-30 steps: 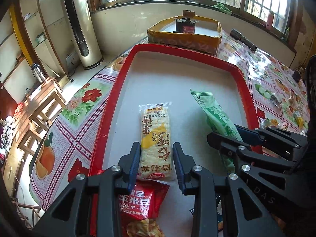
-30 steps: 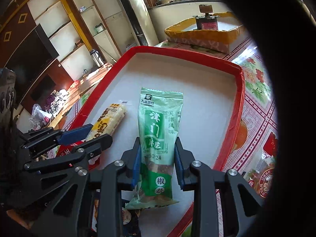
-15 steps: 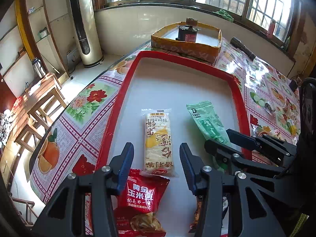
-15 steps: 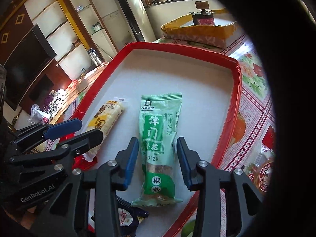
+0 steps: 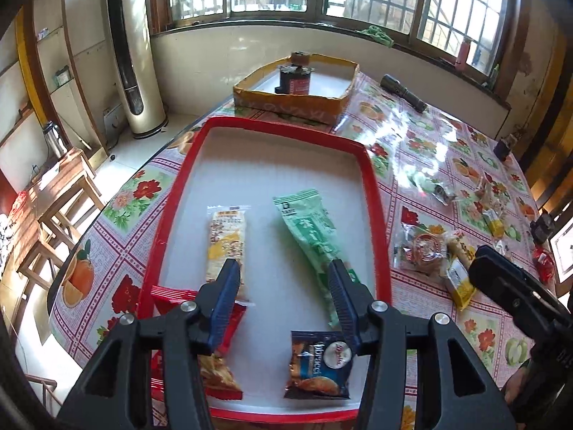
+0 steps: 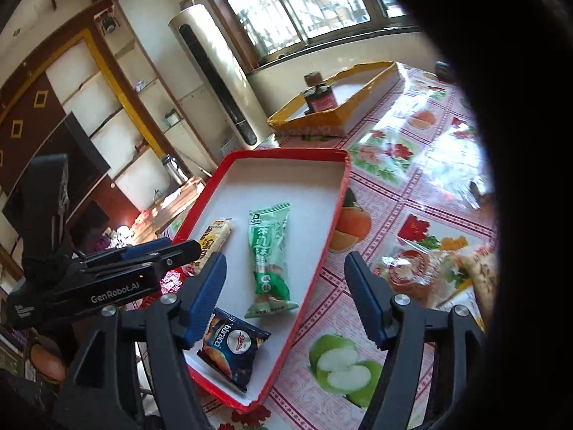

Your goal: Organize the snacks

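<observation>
Both claws, jaws just opened and empty, left claw (image 5: 283,286) over the red tray (image 5: 379,222), right claw (image 6: 286,286) nearer the clear-wrapped snacks (image 6: 412,268) lying rightward on the tabletop (image 6: 412,193).

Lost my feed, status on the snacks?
Both claws, left and right, just opened, empty. Yellow pack and green pack lie in the red tray. Nothing blocking.

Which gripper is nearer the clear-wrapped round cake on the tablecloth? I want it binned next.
Right. The right gripper has swung toward the round cake; the left gripper hangs over the red tray.
</observation>
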